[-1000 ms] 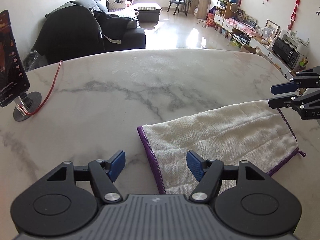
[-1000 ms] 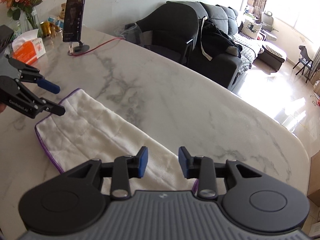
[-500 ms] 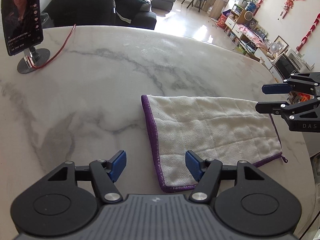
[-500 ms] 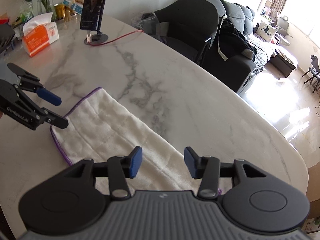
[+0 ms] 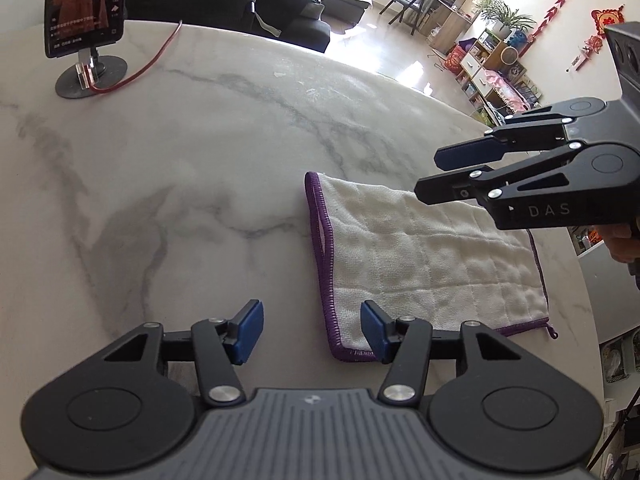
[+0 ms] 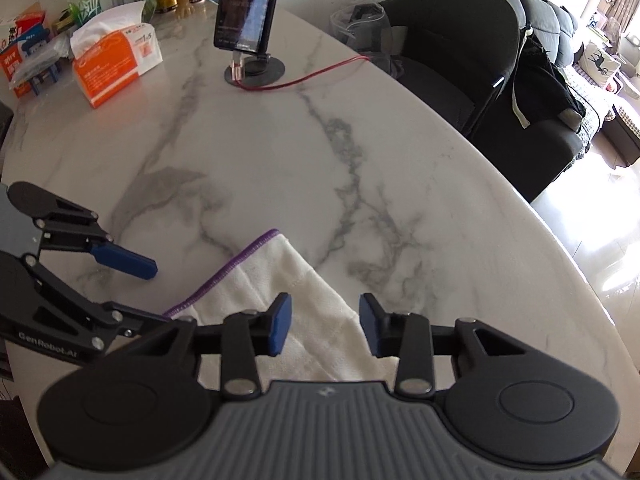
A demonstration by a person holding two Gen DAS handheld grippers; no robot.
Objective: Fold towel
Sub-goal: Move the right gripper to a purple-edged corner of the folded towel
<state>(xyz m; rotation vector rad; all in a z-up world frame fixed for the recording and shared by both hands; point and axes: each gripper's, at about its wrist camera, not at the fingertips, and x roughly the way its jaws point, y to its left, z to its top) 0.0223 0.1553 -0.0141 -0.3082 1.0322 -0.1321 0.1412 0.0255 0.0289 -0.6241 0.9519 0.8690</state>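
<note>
Both black grippers, the left gripper (image 5: 311, 333) and right gripper (image 6: 325, 325), hovered with jaws part-open, closing and empty over the folded white purple-edged towel (image 5: 424, 256) flat on the marble table (image 5: 200, 168); a shallow pinch risked lifting one layer only.

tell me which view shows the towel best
The left wrist view: the towel lies nearly whole on the marble table, purple edging visible on three sides, only its far edge hidden by the right gripper. The right wrist view shows just one corner and a strip, mostly hidden behind that gripper's own fingers.
</note>
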